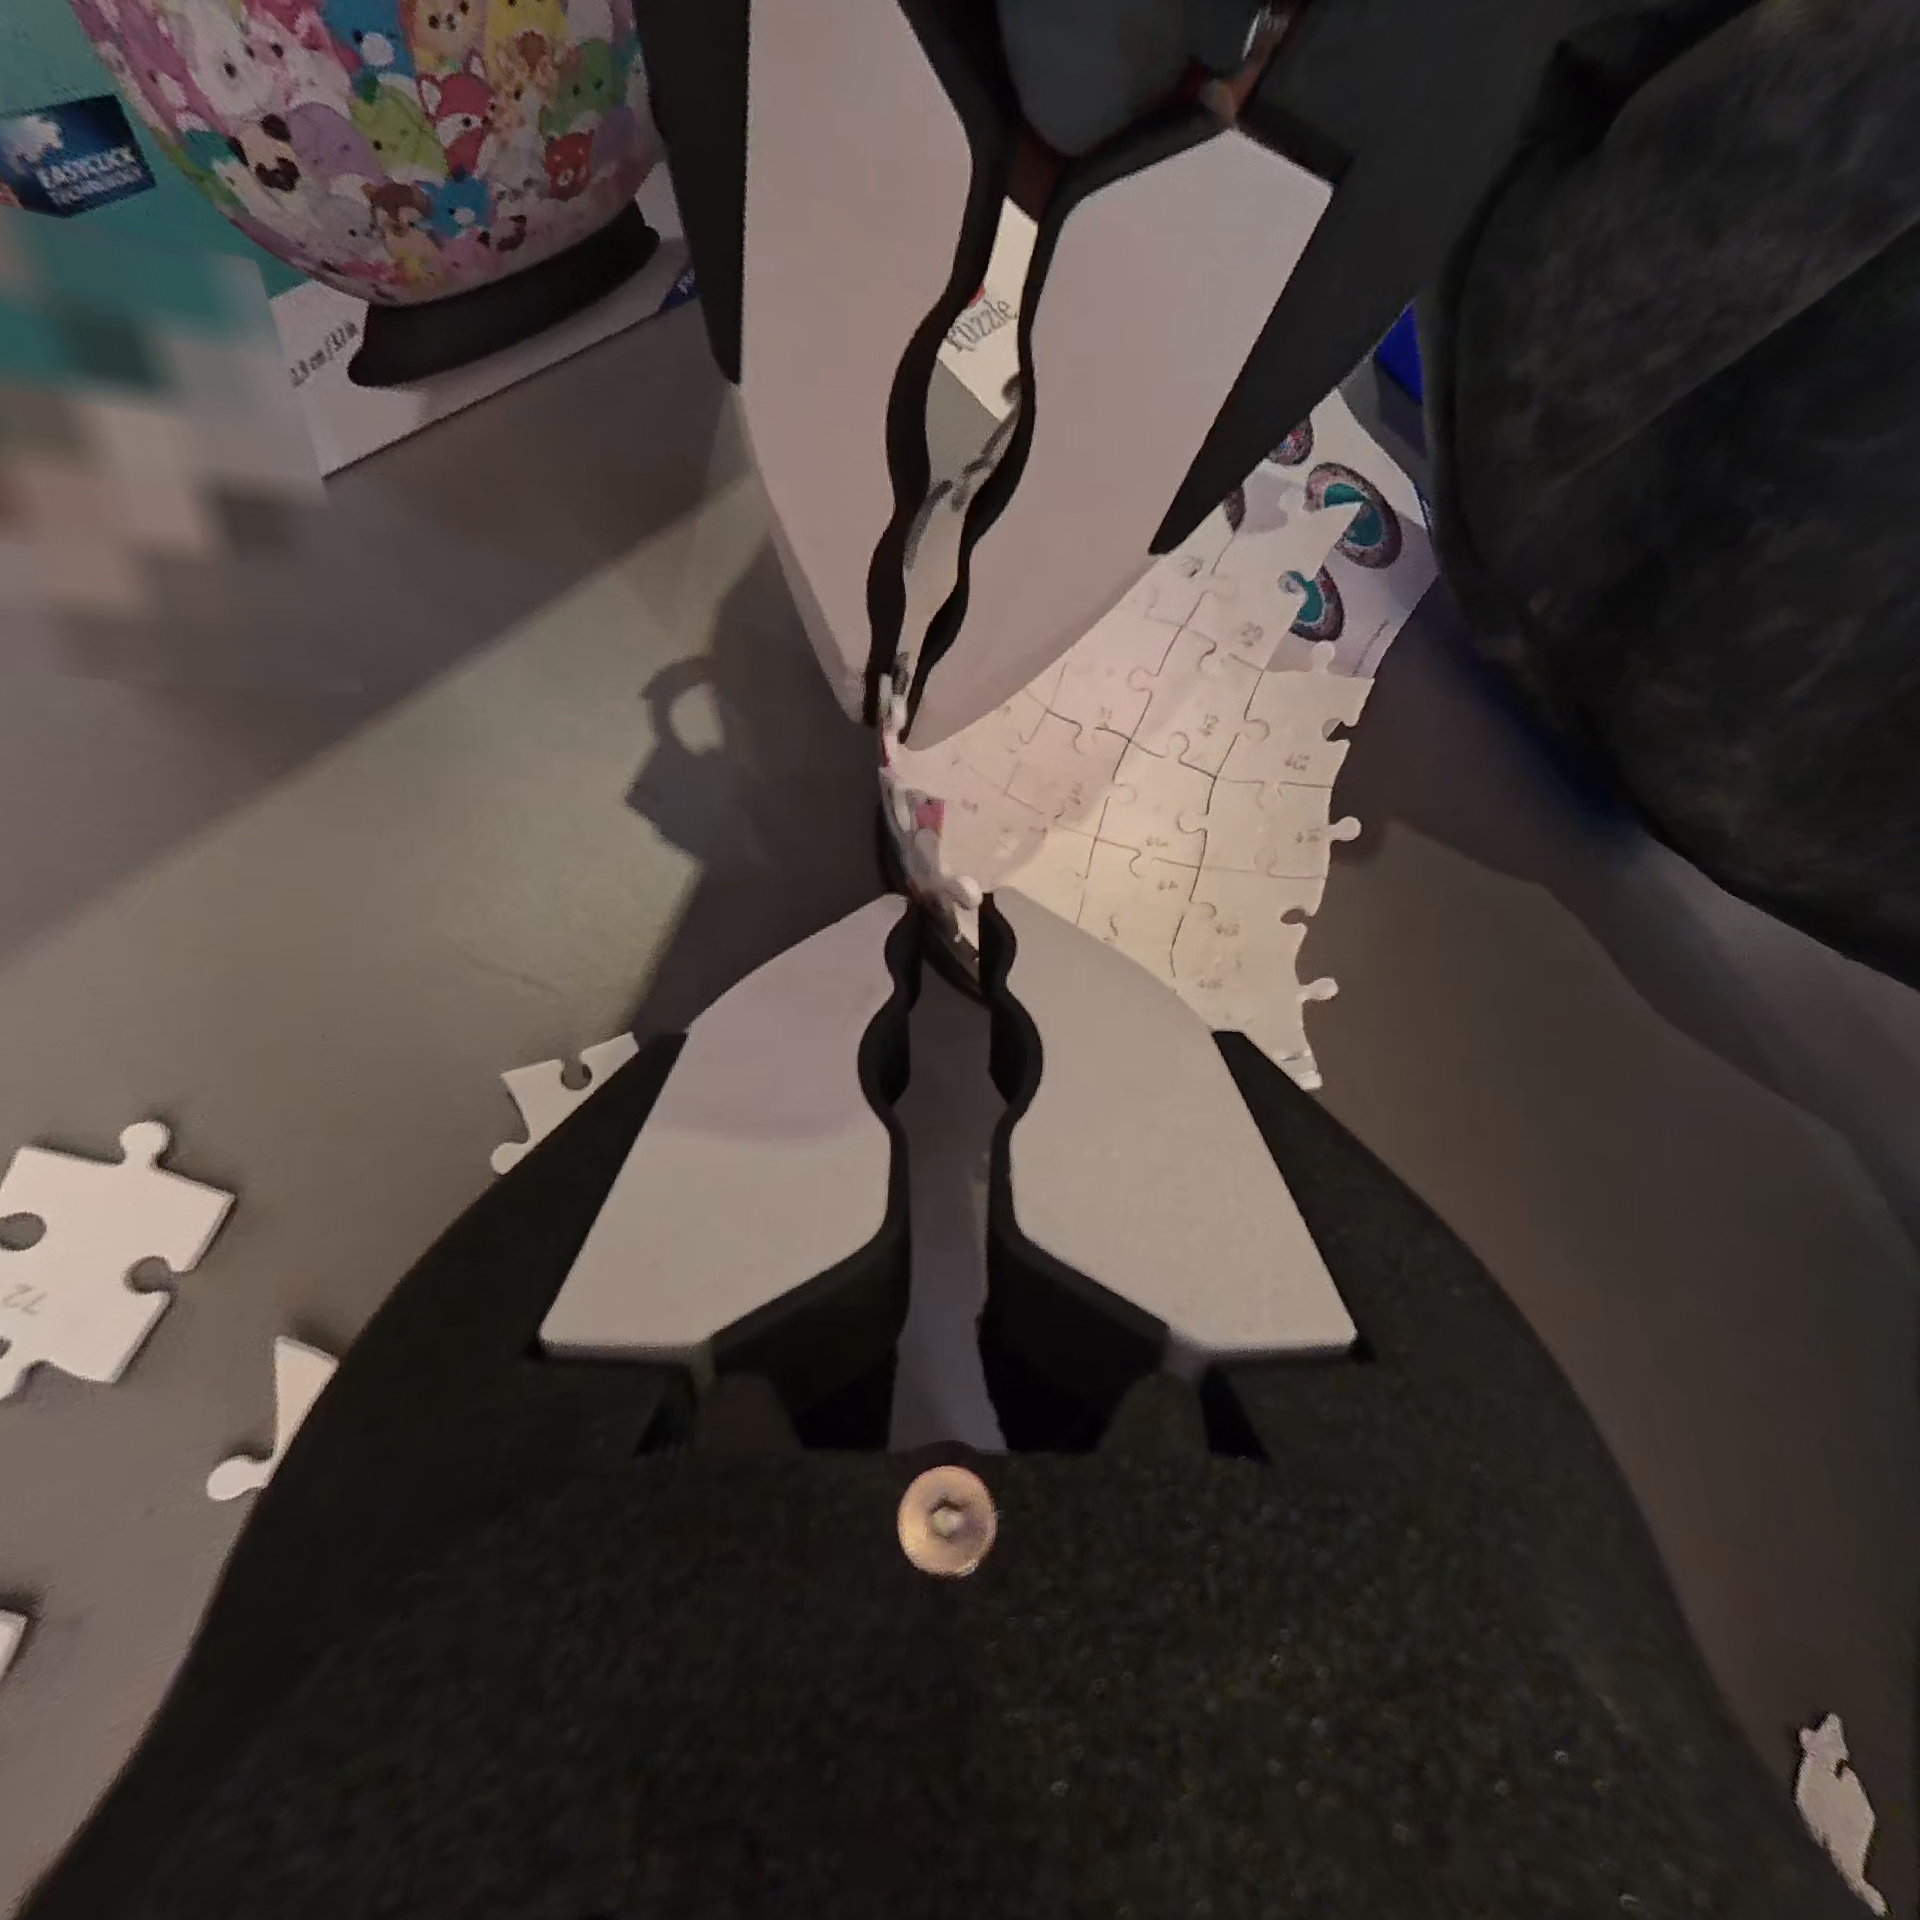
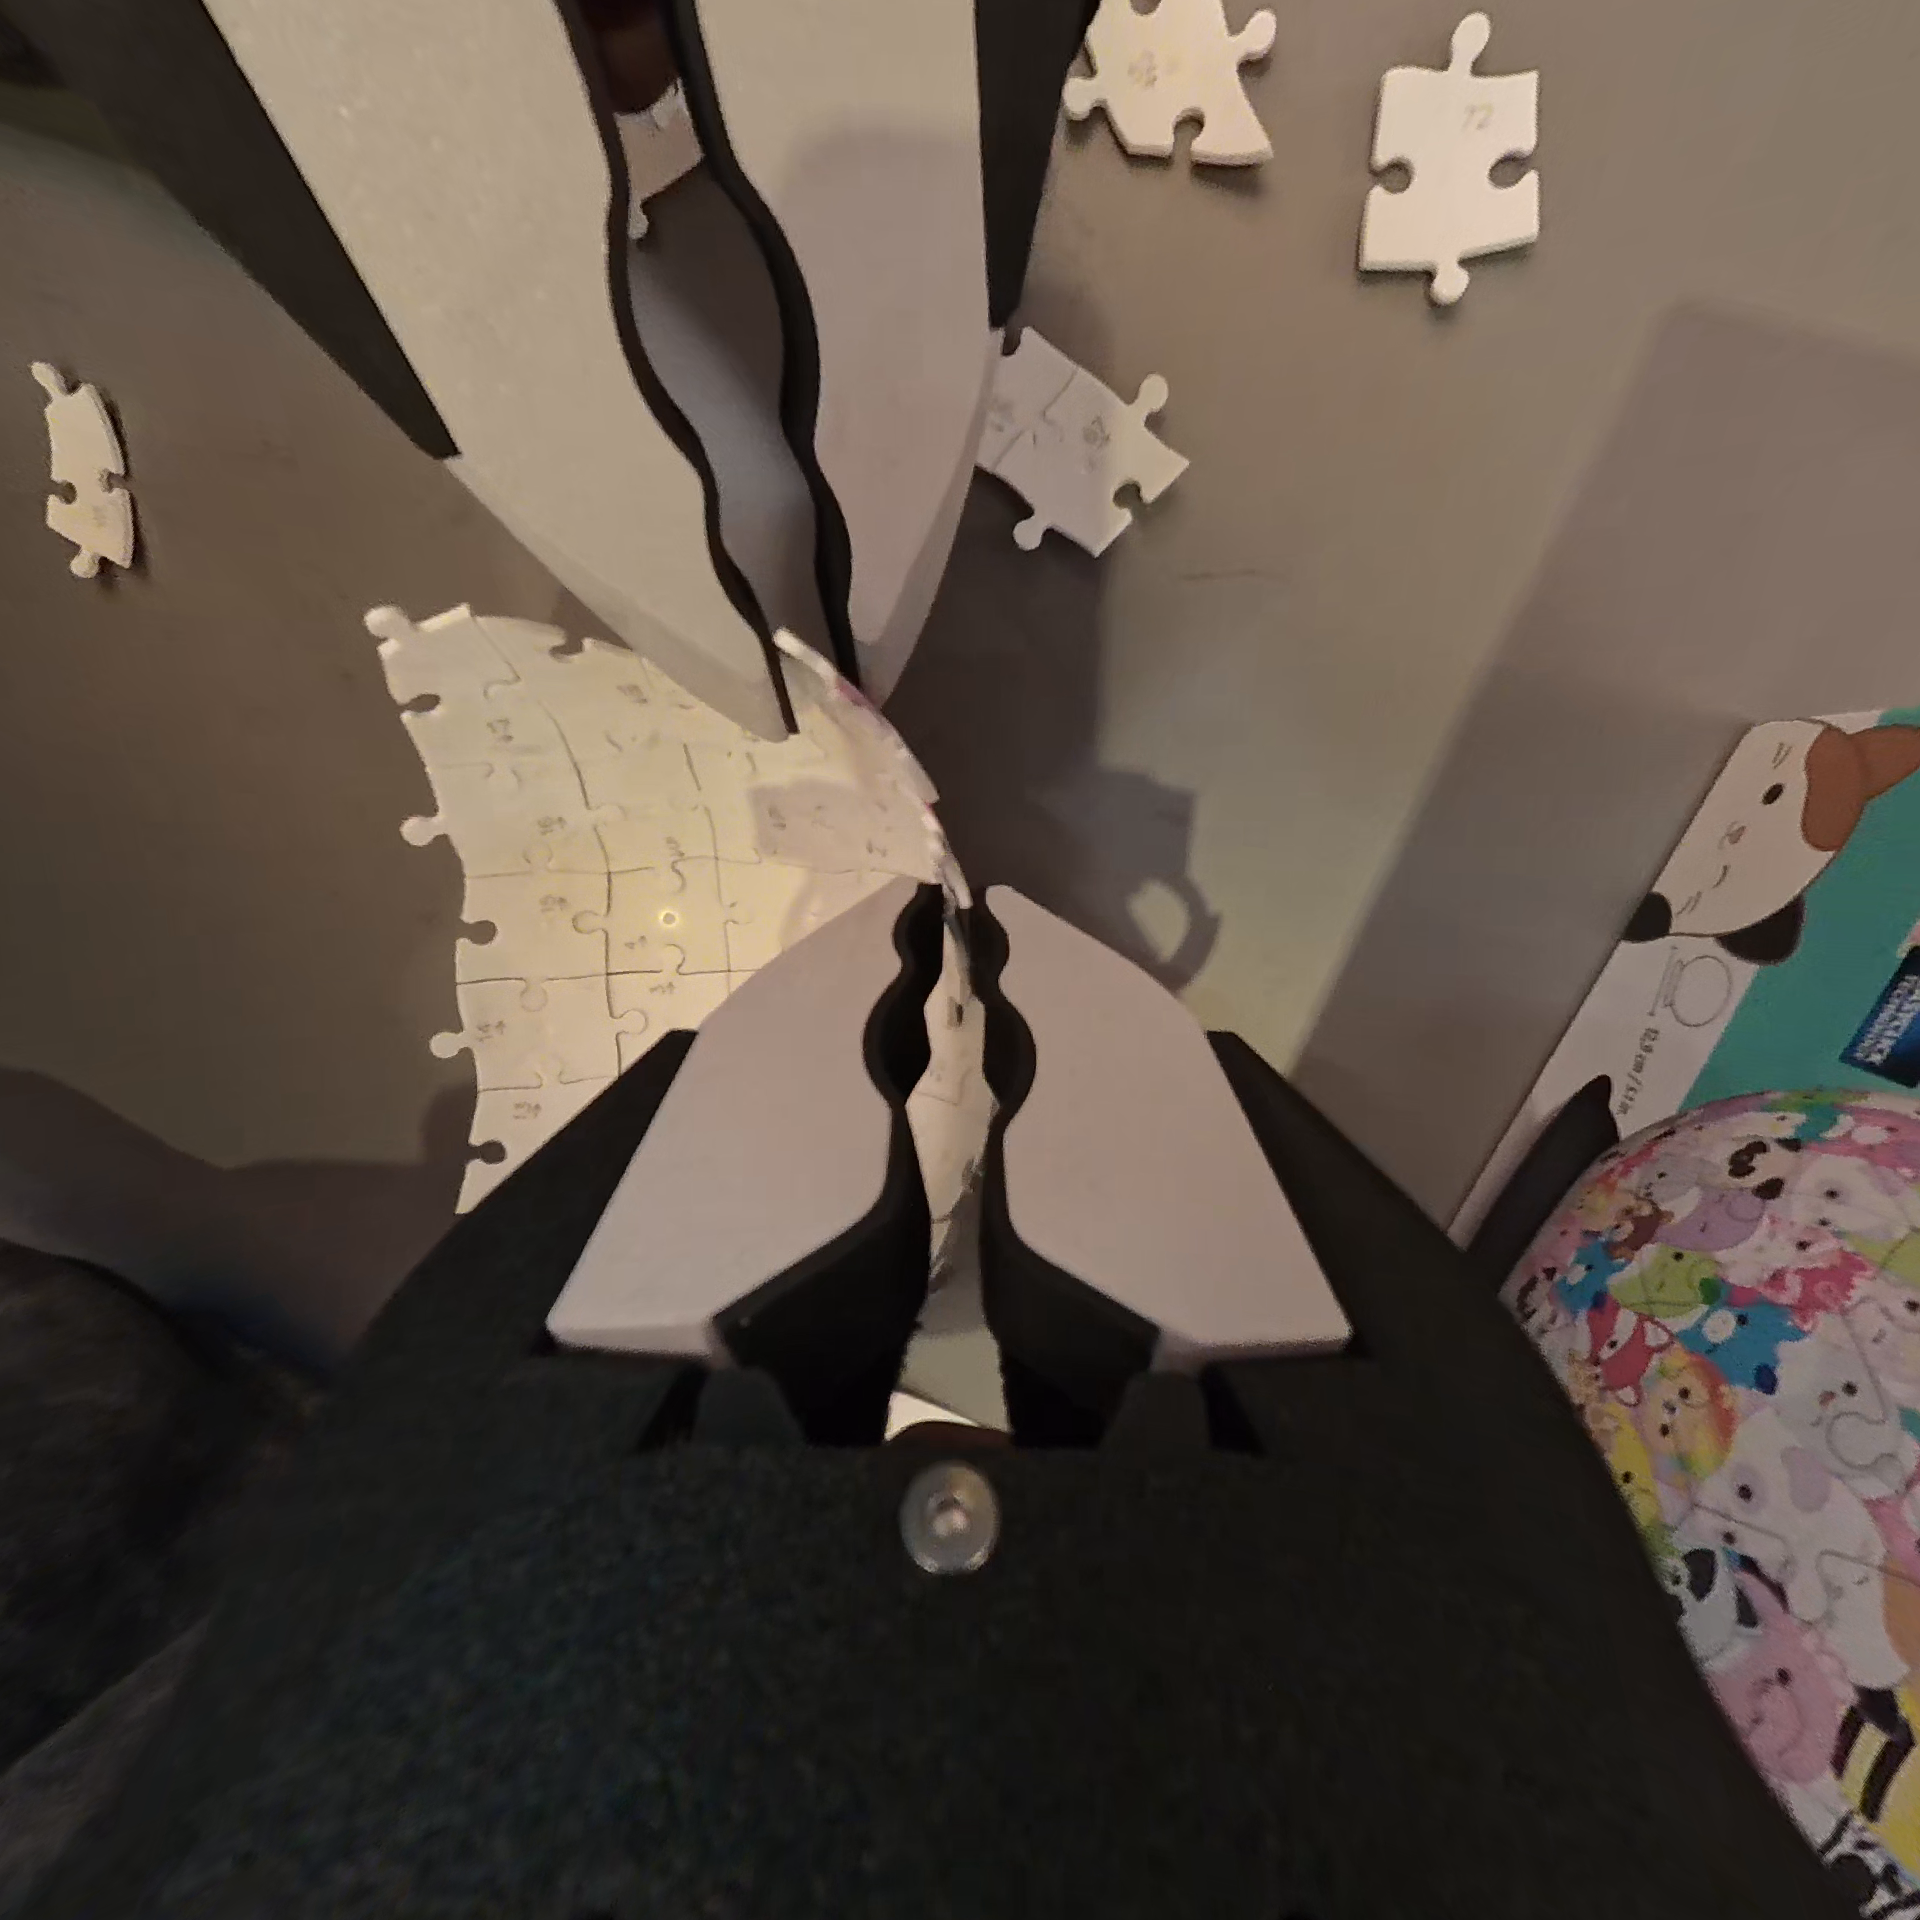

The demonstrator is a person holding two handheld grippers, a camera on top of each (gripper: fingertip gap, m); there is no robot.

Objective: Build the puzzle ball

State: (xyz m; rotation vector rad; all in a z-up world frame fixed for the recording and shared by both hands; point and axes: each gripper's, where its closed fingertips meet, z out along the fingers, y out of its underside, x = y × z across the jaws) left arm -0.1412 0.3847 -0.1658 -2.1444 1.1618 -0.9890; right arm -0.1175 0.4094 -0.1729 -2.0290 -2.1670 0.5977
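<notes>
A partly built puzzle ball shell point(image 1: 1195, 790) curves up off the grey table, its white numbered inside facing me; it also shows in the right wrist view point(image 2: 582, 852). My left gripper point(image 1: 945, 914) is shut on the shell's near edge. My right gripper point(image 2: 951, 909) is shut on the same edge, with a strip of shell showing between its fingers. The two grippers face each other, tips almost touching: the right gripper point(image 1: 891, 717) comes in from above in the left wrist view, and the left gripper point(image 2: 821, 696) does so in the right wrist view. Whether either one grips a separate piece at the rim is hidden.
Loose white pieces lie face down on the table point(image 1: 364, 831): one point(image 1: 94, 1247) and another point(image 1: 561, 1091) at the left, and several more point(image 2: 1455, 156) point(image 2: 1081, 447) point(image 2: 88, 478). The puzzle box point(image 1: 416, 208) point(image 2: 1766, 1195) stands beside them. A dark sleeve point(image 1: 1662, 520) is at the right. Left and right tips are no more than a few centimetres apart.
</notes>
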